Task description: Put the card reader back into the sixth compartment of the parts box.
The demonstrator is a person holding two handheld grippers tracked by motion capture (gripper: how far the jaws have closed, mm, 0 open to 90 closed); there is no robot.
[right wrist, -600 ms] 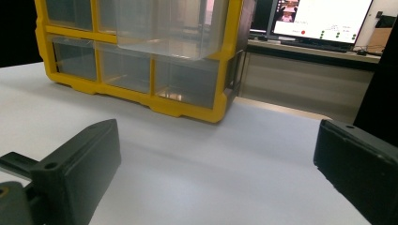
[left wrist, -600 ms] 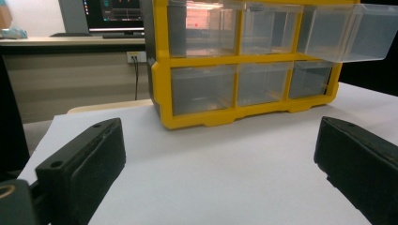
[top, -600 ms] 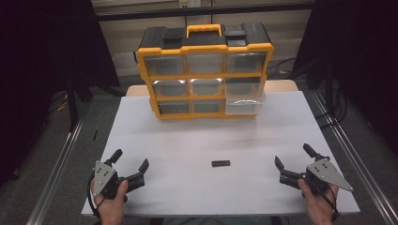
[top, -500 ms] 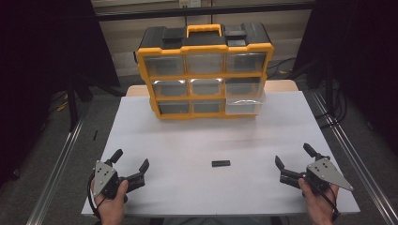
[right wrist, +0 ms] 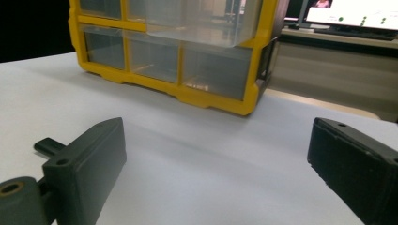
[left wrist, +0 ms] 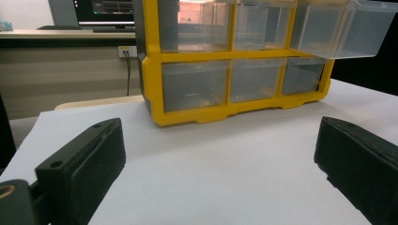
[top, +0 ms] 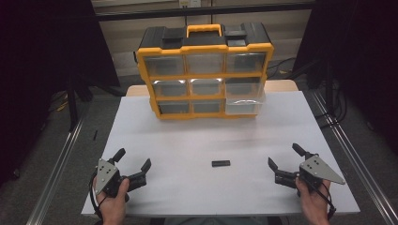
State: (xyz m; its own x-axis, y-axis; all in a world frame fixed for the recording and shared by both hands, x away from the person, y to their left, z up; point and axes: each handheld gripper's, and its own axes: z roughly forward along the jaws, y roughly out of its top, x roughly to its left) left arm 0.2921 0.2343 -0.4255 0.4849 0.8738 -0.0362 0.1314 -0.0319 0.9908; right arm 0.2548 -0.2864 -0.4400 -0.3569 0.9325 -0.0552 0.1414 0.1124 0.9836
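A yellow and black drawer organizer with clear drawers stands at the back middle of the white table. One clear drawer on its right side is pulled out partway. A small black piece lies flat on the table, between the two grippers. My left gripper rests near the front left, open and with nothing between its jaws. My right gripper sits near the front right, also open and empty. In the left gripper view the gripper faces the organizer. The right gripper view shows its gripper wide apart, with the black piece behind one jaw.
Metal rails run along both sides of the table over a dark floor. Behind the organizer is a desk with a monitor. A broad stretch of bare table lies between the grippers and the organizer.
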